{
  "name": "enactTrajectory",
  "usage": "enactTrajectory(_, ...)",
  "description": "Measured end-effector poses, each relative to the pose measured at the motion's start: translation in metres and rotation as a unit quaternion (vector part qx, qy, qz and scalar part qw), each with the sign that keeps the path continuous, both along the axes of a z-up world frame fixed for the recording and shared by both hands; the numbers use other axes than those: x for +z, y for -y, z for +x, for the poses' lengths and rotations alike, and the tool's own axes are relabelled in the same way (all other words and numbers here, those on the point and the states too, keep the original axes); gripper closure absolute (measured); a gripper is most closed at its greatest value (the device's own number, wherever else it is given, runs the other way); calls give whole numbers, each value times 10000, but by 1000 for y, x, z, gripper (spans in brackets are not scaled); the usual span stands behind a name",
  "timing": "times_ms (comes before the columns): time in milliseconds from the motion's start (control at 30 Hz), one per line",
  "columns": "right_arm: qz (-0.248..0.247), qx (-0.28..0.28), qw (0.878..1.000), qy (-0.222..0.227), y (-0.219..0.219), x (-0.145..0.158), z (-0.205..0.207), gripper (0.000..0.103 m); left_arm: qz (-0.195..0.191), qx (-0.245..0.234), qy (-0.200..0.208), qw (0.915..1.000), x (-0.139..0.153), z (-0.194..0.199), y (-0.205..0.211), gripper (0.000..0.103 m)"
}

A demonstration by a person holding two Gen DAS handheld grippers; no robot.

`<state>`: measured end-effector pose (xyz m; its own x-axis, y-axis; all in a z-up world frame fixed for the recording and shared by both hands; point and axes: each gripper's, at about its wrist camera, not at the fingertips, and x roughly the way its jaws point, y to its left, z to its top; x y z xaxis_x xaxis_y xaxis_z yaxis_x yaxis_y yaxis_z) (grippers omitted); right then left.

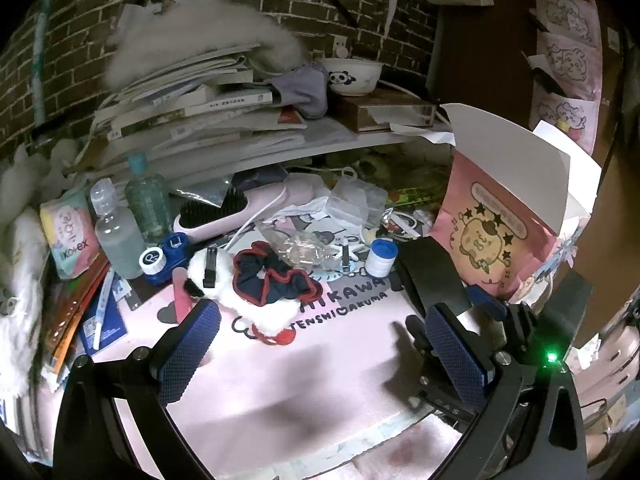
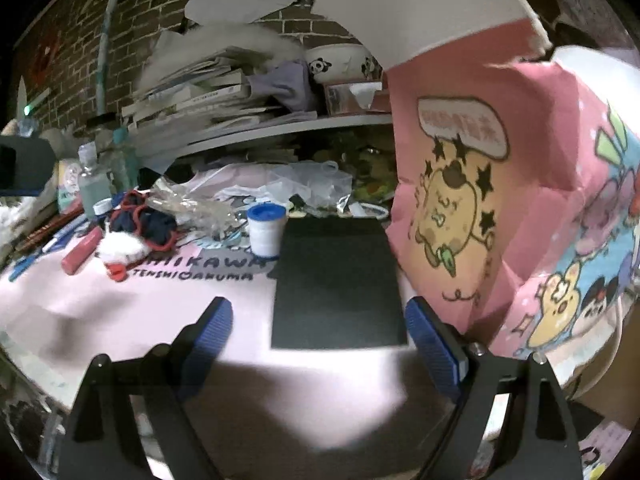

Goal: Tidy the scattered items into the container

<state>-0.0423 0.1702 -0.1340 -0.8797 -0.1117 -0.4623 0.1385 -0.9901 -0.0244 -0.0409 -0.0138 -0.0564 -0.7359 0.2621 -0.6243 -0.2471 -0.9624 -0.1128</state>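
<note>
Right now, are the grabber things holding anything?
No. The left gripper is open over the pink mat, with nothing between its fingers. The right gripper is open too; the black card just lies ahead of it.

Pink paper bag (image 2: 460, 184) stands open beside flat black pad (image 2: 338, 280)

Two bottles (image 1: 120, 240) (clear); one bowl (image 1: 354, 76)
</note>
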Motion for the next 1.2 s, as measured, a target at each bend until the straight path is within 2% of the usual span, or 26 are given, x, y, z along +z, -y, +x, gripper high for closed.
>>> enactTrajectory(133,171,76,9998,-8,8,-1,-3,15,8,-43,-14,10000,-1,-1,-1,0)
enactTrajectory(200,300,-74,9995,-30,11,-3,-5,15,11,-54,0,10000,-2,-2,-1,0)
enactTrajectory(333,43,-231,9997,11,7,-3,-7,16,-94,-79,46,9999,-4,-1,-3,0)
enactTrajectory(367,25,-250,9997,-17,5,-4,-6,29,-116,-78,50,9999,-5,-1,-3,0)
enactTrajectory(400,60,-249,9997,3,5,-5,-7,37,-122,-75,48,9999,-5,-1,-4,0)
enactTrajectory(433,1,-166,9999,24,4,-4,-6,37,-110,-71,48,9999,-5,0,-4,0)
enactTrajectory(533,-298,-20,9995,130,-2,-1,-6,37,-72,-69,48,9999,-4,0,-3,0)
enactTrajectory(700,-500,231,9983,215,-3,2,4,37,-99,-71,71,9999,-5,-2,-4,0)
enactTrajectory(933,-446,780,9960,5,11,13,32,38,-131,-12,129,9998,-7,-2,-3,0)
enactTrajectory(1100,-499,1008,9933,284,16,15,32,37,-73,18,138,9999,-7,2,1,0)
enactTrajectory(1200,-353,1061,9929,396,20,8,34,37,-84,63,140,9998,-8,2,3,0)
